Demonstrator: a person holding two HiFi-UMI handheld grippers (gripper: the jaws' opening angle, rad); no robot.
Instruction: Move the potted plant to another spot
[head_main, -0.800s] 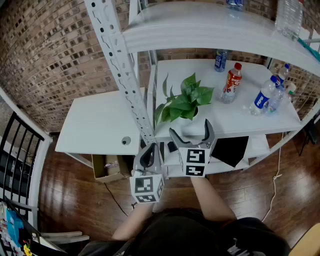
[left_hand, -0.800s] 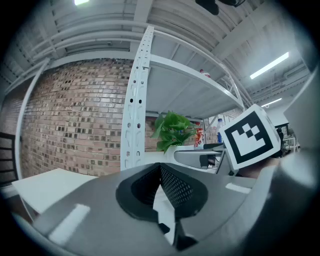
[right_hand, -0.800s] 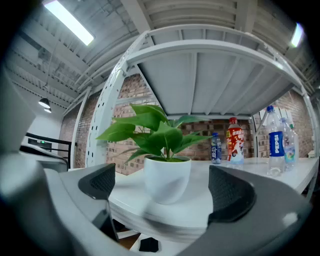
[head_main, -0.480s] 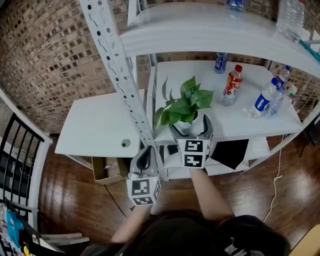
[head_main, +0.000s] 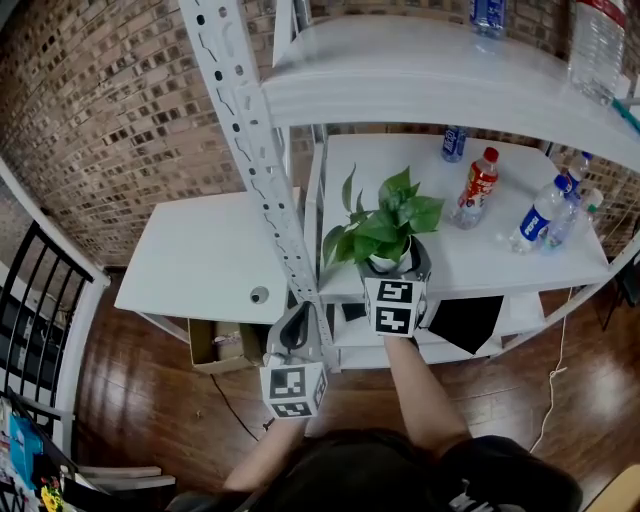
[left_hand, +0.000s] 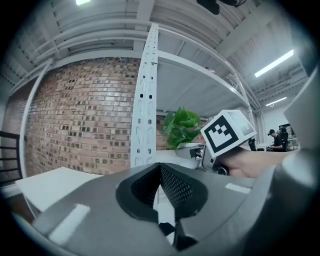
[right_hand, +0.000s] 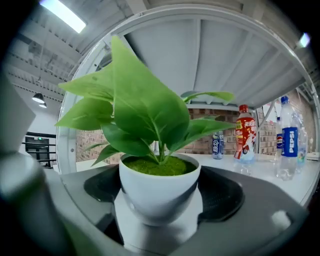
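The potted plant (head_main: 385, 222), green leaves in a small white pot (right_hand: 159, 192), stands near the front edge of the white middle shelf (head_main: 480, 255). My right gripper (head_main: 392, 266) reaches level onto the shelf with one jaw on each side of the pot. In the right gripper view the pot fills the gap of the right gripper (right_hand: 160, 200), and both pads lie against its sides. The left gripper (head_main: 296, 332) hangs lower left in front of the rack, beside the perforated post (head_main: 262, 170). Its jaws are together with nothing between them, as the left gripper (left_hand: 162, 200) shows in its own view.
Behind and right of the plant stand a red-labelled bottle (head_main: 478, 187) and blue-labelled bottles (head_main: 540, 213). Another bottle (head_main: 455, 143) is at the back. A white table (head_main: 200, 260) adjoins the rack on the left, with a cardboard box (head_main: 222, 345) under it. An upper shelf (head_main: 430, 85) overhangs.
My right gripper has moved forward from in front of the shelf until its jaws flank the pot, and they have narrowed onto it. The left gripper stays roughly where it was.
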